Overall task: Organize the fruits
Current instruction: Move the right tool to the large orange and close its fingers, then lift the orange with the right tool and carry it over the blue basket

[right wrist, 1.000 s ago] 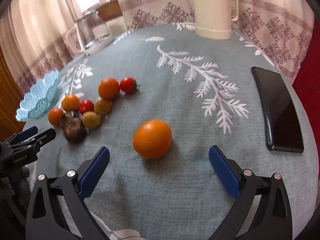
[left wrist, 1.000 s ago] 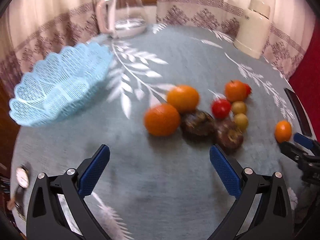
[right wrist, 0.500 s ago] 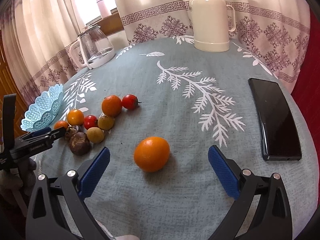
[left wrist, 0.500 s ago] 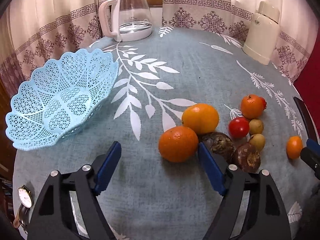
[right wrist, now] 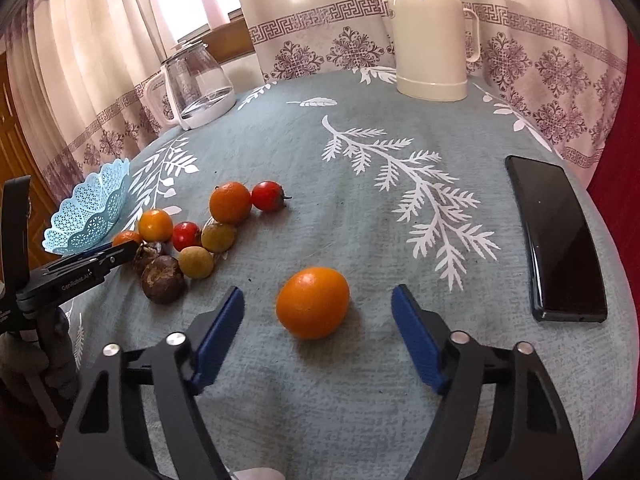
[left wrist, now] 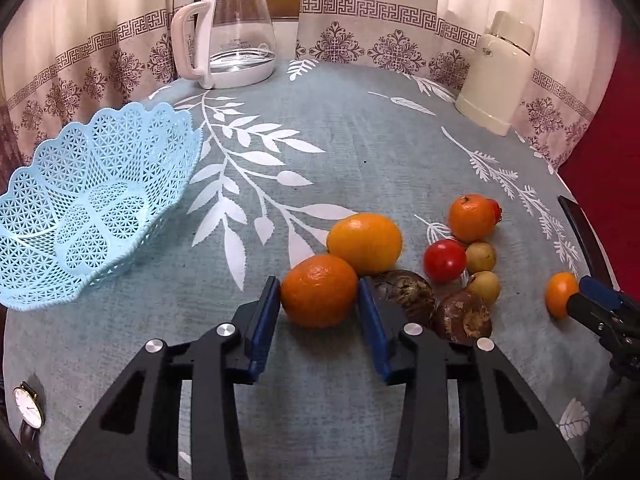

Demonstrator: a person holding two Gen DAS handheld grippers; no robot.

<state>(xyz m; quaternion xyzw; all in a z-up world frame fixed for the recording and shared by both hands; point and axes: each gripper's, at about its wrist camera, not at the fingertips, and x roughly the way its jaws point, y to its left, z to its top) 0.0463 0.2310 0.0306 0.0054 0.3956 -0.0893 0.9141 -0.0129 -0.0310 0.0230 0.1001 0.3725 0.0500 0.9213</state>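
Evidently the left gripper clamps its blue pads on the nearest round orange tangerine, resting on the table beside the empty pale-blue lattice plastic basket (the likely destination), while the right gripper stands wide around a lone orange fruit.

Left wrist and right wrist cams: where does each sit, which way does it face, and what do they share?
Left wrist: on the left claw, looking forward along its blue pads closed against an orange; basket at left, kettle beyond; right claw tip at the right edge.
Right wrist: on the right claw, open around a lone orange; phone at right, thermos beyond; left claw at the left edge.
Shared: basket, kettle, thermos, fruit cluster, blue tablecloth.
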